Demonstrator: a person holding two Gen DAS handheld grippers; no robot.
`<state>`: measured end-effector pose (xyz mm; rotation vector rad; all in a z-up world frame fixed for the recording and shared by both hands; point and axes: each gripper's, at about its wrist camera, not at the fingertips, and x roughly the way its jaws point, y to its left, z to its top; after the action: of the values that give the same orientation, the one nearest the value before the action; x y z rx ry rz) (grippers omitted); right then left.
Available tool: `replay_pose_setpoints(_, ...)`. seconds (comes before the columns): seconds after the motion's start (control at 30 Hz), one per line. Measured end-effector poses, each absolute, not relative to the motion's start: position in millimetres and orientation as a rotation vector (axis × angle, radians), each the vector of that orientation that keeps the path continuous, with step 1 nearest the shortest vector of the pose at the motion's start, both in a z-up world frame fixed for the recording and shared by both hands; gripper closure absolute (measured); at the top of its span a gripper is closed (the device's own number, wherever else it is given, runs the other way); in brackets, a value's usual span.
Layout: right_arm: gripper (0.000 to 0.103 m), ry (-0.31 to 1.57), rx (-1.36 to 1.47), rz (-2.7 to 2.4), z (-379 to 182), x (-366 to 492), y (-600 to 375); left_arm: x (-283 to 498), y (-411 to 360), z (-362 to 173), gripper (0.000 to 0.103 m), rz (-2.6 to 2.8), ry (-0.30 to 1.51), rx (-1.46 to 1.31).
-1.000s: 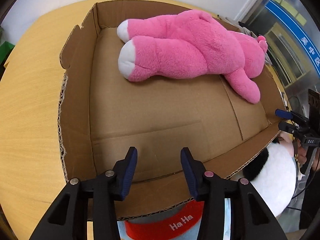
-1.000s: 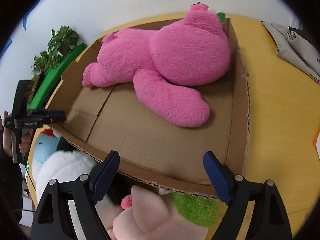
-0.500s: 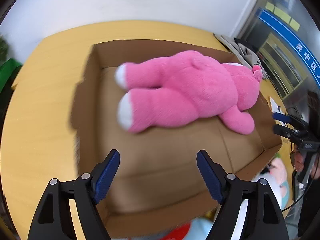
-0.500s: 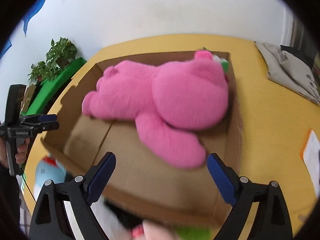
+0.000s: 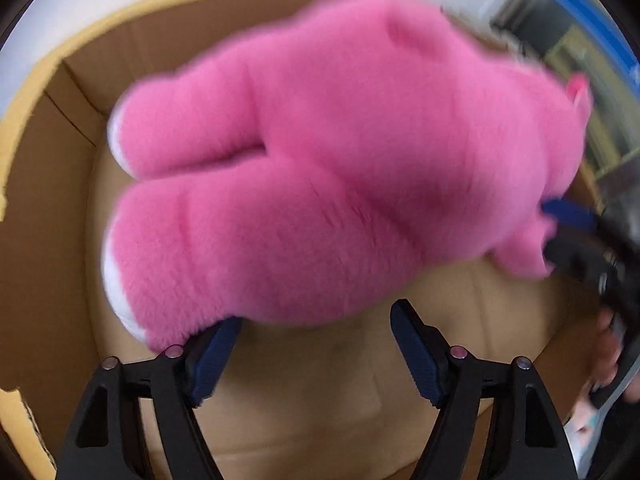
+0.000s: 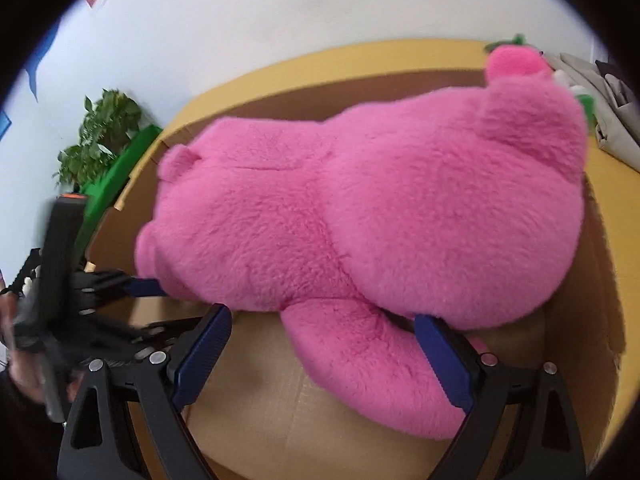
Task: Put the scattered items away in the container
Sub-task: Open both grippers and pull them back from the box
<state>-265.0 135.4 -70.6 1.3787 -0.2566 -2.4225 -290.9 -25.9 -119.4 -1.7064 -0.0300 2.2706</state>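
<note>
Left wrist view, nearest first: the left gripper (image 5: pixel 316 330) has its fingers spread and closing a little, with bare cardboard between them; its left finger (image 5: pixel 218 346) sits under the edge of the pink plush toy (image 5: pixel 340 152), at the leg end. In the right wrist view the right gripper (image 6: pixel 322 346) is also spread wide, its 2 fingers straddling the toy's arm without visibly pressing it. The toy lies on its side inside the cardboard box (image 6: pixel 580 320), just ahead of both grippers, its long axis running across them, legs toward the left gripper and head toward the right. Beyond is the yellow worktop (image 6: pixel 360 56).
</note>
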Motion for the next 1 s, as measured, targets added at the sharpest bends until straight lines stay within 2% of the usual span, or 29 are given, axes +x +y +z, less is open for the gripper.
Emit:
replay_pose_setpoints(0.17, 0.009, -0.283, 1.247, -2.445, -28, -226, 142, -280, -55, -91, 0.023, 2.390, -0.138, -1.635)
replay_pose_setpoints(0.33, 0.008, -0.194, 1.109, -2.524, 18, -156, 139, -212, -70, -21, 0.021, 2.546, -0.089, -1.385)
replay_pose_setpoints(0.47, 0.003, -0.203, 1.009, -2.600, 40, -94, 139, -122, -77, 31, 0.000, 2.647, -0.036, -1.151)
replay_pose_setpoints(0.53, 0.001, -0.237, 0.978, -2.642, 41, -63, 140, -82, -81, 44, 0.000, 2.684, -0.048, -1.073)
replay_pose_setpoints(0.77, 0.001, -0.175, 1.028, -2.764, 15, 4, 130, 17, -68, 27, 0.000, 2.715, -0.109, -0.973)
replay_pose_setpoints(1.0, 0.001, -0.024, 1.034, -2.805, -2, 42, 114, 54, -43, -5, 0.000, 2.726, -0.127, -0.982)
